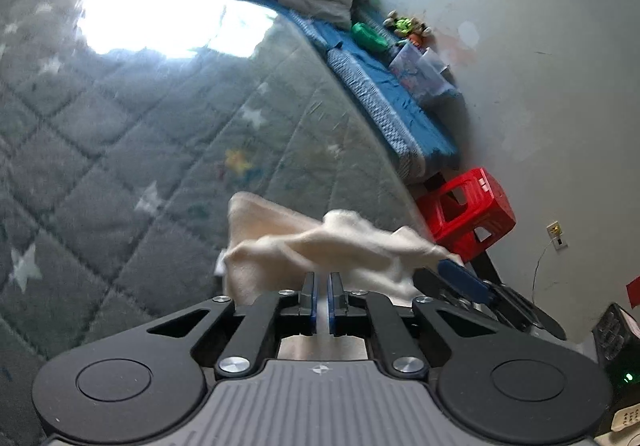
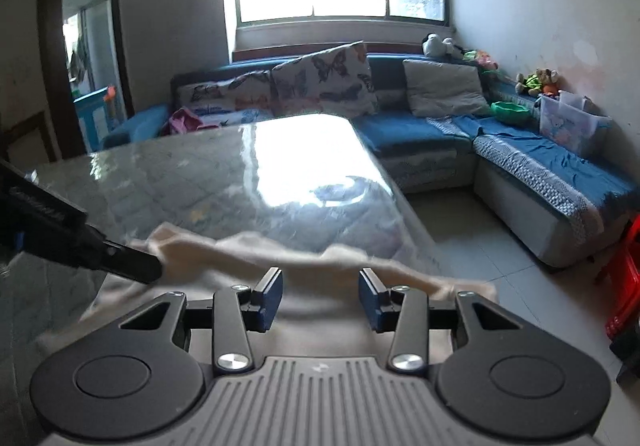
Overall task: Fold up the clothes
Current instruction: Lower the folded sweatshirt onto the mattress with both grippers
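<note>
Lying bunched at the table (image 2: 208, 174) edge, the cream cloth (image 1: 320, 246) is pinched by the closed left gripper (image 1: 322, 282); the right gripper (image 2: 320, 296) is held half open, empty. The cloth could be dragged off the edge.

A: Supporting surface?

B: A table (image 2: 192, 174) covered by a grey quilted cloth with pale stars, under a glossy clear sheet; window glare sits toward twelve o'clock in both views.

A: What lies on it?

B: One cream garment (image 1: 320, 246), rumpled, at the near edge, six o'clock in the left wrist view. Its right end, at three o'clock, reaches the table's corner.
</note>
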### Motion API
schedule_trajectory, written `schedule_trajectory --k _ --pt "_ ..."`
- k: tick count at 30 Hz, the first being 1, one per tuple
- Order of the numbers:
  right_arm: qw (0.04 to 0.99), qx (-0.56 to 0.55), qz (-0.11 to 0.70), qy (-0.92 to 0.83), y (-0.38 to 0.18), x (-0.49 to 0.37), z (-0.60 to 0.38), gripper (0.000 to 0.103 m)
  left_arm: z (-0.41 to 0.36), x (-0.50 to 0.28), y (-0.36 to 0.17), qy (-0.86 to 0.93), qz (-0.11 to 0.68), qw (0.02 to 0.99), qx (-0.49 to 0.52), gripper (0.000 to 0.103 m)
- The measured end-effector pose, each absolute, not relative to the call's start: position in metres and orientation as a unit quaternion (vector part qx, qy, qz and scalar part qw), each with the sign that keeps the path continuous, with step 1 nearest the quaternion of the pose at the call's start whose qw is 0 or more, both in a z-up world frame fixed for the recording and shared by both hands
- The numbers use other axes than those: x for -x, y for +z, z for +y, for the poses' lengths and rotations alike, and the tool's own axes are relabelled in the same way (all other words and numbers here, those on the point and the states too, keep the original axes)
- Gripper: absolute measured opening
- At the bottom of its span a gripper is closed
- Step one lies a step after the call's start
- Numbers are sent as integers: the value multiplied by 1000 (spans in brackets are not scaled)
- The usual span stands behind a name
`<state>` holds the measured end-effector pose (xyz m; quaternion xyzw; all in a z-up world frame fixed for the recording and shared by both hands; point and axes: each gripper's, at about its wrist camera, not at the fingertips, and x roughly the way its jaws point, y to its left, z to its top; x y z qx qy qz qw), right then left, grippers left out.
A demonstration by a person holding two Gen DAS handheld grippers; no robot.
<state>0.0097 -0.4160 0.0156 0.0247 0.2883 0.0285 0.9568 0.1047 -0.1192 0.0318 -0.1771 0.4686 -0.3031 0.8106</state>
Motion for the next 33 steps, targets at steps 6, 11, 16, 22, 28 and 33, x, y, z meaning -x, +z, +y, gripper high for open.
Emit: schedule_trajectory --k 6,11,16,22,28,33 --pt "949 -22 315 26 10 -29 -422 42 -145 -116 34 -322 466 806 174 8" --pt "952 -17 302 45 22 -10 -414 42 -154 -122 15 -310 485 800 172 8" --pt "952 28 296 67 21 5 -391 42 -151 -120 15 -311 484 798 180 10" --pt "952 20 300 48 17 -11 -387 42 -161 -125 21 -316 477 801 173 12" --pt "951 -14 307 28 9 -28 -396 42 -163 -132 14 -309 485 797 185 12" --pt "952 -15 304 24 8 -30 -398 43 -157 -125 18 -314 478 799 187 18"
